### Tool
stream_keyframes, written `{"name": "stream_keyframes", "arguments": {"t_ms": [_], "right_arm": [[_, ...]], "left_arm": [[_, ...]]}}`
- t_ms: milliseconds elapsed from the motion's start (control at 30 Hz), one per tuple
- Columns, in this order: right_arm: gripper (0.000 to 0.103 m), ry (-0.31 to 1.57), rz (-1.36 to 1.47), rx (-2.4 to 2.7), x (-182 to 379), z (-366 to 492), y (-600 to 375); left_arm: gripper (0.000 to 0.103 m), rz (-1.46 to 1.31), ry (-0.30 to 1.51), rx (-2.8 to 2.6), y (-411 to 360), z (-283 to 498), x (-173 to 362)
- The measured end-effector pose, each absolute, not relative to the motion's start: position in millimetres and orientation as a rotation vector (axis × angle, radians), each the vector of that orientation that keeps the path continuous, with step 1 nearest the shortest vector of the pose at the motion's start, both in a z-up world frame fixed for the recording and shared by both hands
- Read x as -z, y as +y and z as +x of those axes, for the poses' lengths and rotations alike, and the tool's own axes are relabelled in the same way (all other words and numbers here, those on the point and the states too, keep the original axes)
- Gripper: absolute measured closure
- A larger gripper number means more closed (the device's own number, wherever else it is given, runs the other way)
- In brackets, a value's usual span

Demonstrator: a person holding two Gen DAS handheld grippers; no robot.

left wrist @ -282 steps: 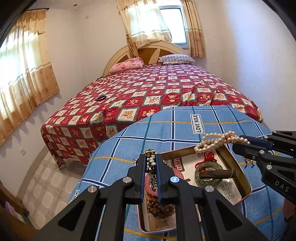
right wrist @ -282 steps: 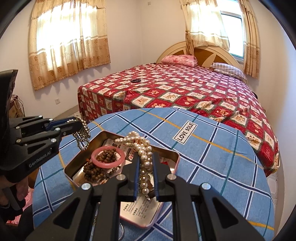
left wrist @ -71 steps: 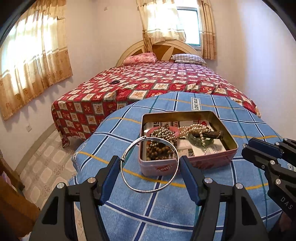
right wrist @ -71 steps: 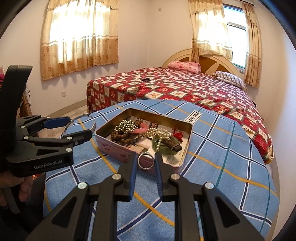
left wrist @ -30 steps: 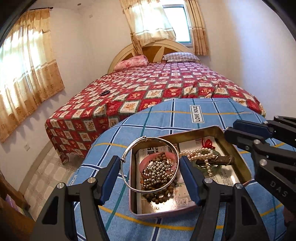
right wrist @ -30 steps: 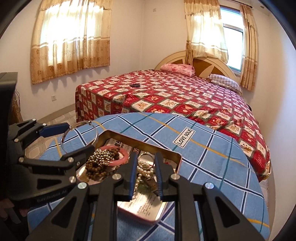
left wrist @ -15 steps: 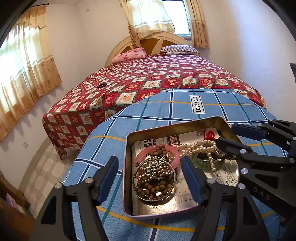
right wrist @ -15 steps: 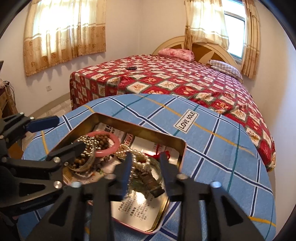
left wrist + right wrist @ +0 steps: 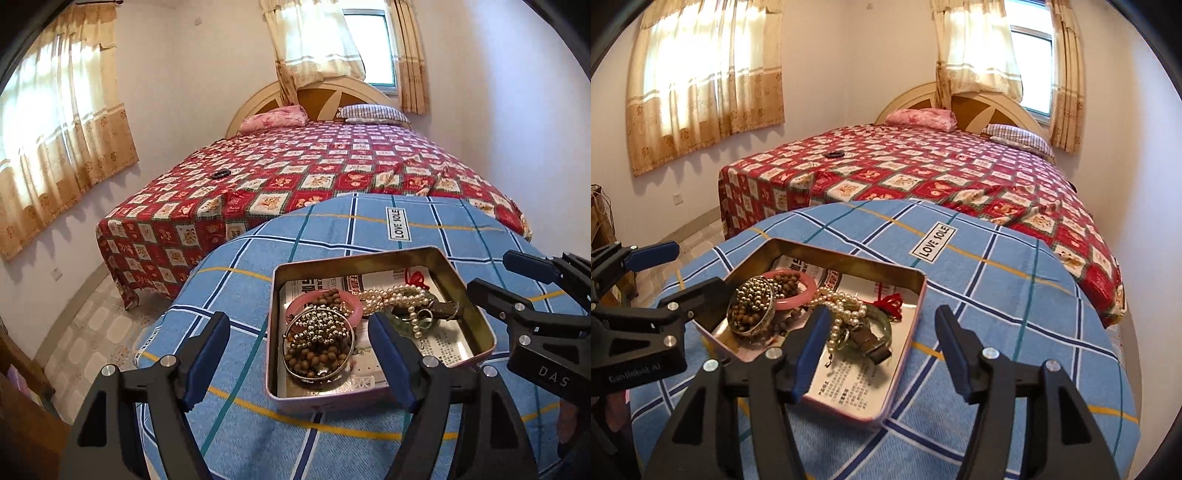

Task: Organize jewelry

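Observation:
An open metal tin [image 9: 476,325] sits on the blue plaid table. In it a silver bangle [image 9: 318,372] lies loose over brown and metal beads, beside a pink bangle [image 9: 295,307], a pearl necklace [image 9: 388,295] and a small ring [image 9: 425,316]. My left gripper [image 9: 297,325] hovers over the tin's left half, its jaws opening wide and gripping nothing. The right gripper [image 9: 882,317] hangs over the tin's [image 9: 849,258] right edge, its jaws opening, apart from the ring [image 9: 844,338] and the pearls [image 9: 846,299]. The silver bangle [image 9: 750,329] lies left of them.
The round table [image 9: 332,236] carries a blue plaid cloth with a "LOVE SOLE" label [image 9: 400,228]. A bed with a red patterned quilt [image 9: 295,166] stands right behind it. Tiled floor and wooden furniture [image 9: 22,417] lie to the left.
The left jaws spread and the silver bangle dropped from them onto the beads in the tin. The right jaws opened and let the small ring fall among the pearls.

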State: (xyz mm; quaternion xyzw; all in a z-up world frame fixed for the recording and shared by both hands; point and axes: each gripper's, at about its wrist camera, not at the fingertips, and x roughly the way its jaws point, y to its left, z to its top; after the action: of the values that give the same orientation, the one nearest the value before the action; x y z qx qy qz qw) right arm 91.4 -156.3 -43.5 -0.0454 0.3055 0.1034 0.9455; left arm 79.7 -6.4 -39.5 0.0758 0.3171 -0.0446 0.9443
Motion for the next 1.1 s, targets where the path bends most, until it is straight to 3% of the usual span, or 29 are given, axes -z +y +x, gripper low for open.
{"name": "stream_keyframes", "arguments": {"t_ms": [1100], "right_arm": [[0.037,0.578,-0.090,-0.202,32.0,80.1,-156.5]], "left_arm": [[0.025,0.156,0.631,0.076,-4.9,70.9,28.7]]}}
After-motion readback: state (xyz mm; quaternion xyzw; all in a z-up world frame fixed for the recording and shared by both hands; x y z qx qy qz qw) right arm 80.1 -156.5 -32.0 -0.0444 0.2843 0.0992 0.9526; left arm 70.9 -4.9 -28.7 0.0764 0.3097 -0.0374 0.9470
